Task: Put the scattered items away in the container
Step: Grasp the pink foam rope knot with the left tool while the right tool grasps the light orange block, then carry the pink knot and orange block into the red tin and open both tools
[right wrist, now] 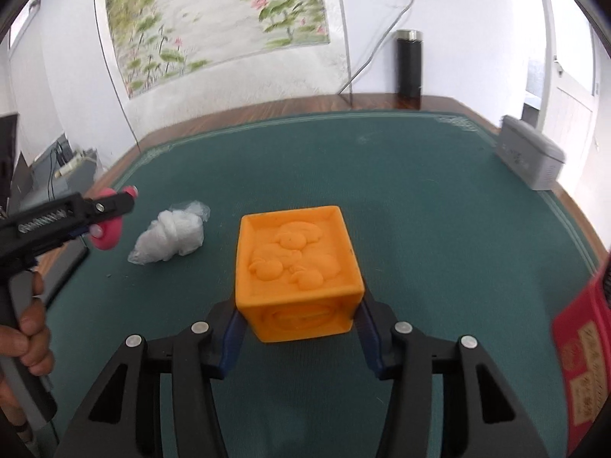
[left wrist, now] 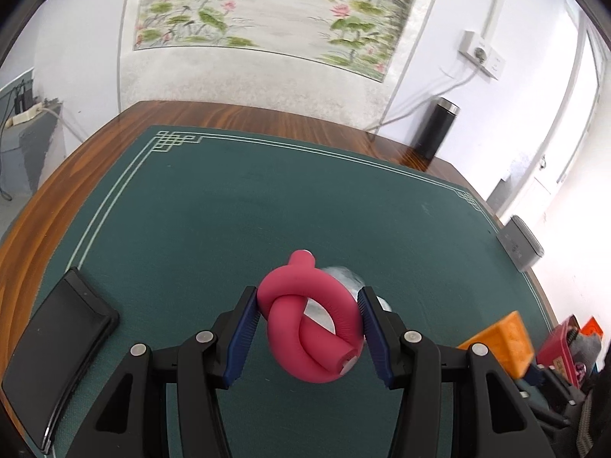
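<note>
Looking about halfway: left gripper (left wrist: 309, 328) fingers clamped on the pink knot (left wrist: 311, 324), lifted beside the white wad (right wrist: 170, 236); right gripper (right wrist: 299, 328) fingers clamped on the orange cube (right wrist: 298, 271). Wad's left; red container (right wrist: 582, 351) sits right of it.

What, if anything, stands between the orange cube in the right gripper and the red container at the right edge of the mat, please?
Nothing visible does. The right gripper is shut on the orange cube, and only bare green mat lies between it and the red container. The white crumpled plastic lies on the opposite side.
</note>
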Demonstrator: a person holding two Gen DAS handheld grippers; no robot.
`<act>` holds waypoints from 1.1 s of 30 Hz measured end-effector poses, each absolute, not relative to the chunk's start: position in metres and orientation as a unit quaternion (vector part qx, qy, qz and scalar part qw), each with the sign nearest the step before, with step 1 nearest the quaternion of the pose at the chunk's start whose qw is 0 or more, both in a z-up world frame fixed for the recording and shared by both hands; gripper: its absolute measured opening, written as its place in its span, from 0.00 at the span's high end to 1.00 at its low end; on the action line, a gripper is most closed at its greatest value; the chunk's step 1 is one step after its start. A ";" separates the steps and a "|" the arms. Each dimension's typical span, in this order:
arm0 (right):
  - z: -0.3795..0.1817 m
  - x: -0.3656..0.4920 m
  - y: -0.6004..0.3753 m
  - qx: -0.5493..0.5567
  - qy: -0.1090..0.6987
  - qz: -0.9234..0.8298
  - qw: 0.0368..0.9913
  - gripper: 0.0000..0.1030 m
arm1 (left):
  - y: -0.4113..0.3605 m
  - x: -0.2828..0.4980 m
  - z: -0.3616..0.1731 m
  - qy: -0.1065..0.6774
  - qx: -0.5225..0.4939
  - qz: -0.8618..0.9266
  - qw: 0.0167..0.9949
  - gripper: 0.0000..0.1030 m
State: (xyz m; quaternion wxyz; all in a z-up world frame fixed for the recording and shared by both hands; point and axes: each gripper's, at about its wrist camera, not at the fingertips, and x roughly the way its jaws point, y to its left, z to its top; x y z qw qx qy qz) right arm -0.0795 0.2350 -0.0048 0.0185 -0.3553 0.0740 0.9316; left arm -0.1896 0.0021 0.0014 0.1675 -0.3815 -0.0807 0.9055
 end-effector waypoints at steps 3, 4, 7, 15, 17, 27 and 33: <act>0.008 -0.052 0.253 -0.338 0.082 0.937 0.041 0.47 | 0.011 -0.182 0.003 -0.074 -0.382 0.903 0.182 0.47; 0.014 -0.041 0.261 -0.331 0.085 0.939 0.051 0.47 | 0.014 -0.180 0.003 -0.072 -0.382 0.902 0.187 0.47; 0.031 -0.006 0.287 -0.307 0.091 0.943 0.085 0.47 | 0.025 -0.172 0.005 -0.063 -0.381 0.901 0.197 0.47; 0.073 0.099 0.356 -0.247 0.102 0.944 0.195 0.46 | 0.059 -0.143 0.014 -0.038 -0.381 0.894 0.231 0.47; 0.078 0.122 0.376 -0.237 0.100 0.939 0.227 0.46 | 0.068 -0.134 0.018 -0.034 -0.381 0.892 0.243 0.47; 0.069 0.151 0.482 -0.254 0.124 0.905 0.318 0.46 | 0.116 -0.075 0.043 -0.018 -0.376 0.869 0.321 0.47; 0.051 0.123 0.501 -0.294 0.175 0.908 0.240 0.46 | 0.145 -0.043 0.058 -0.008 -0.369 0.858 0.358 0.47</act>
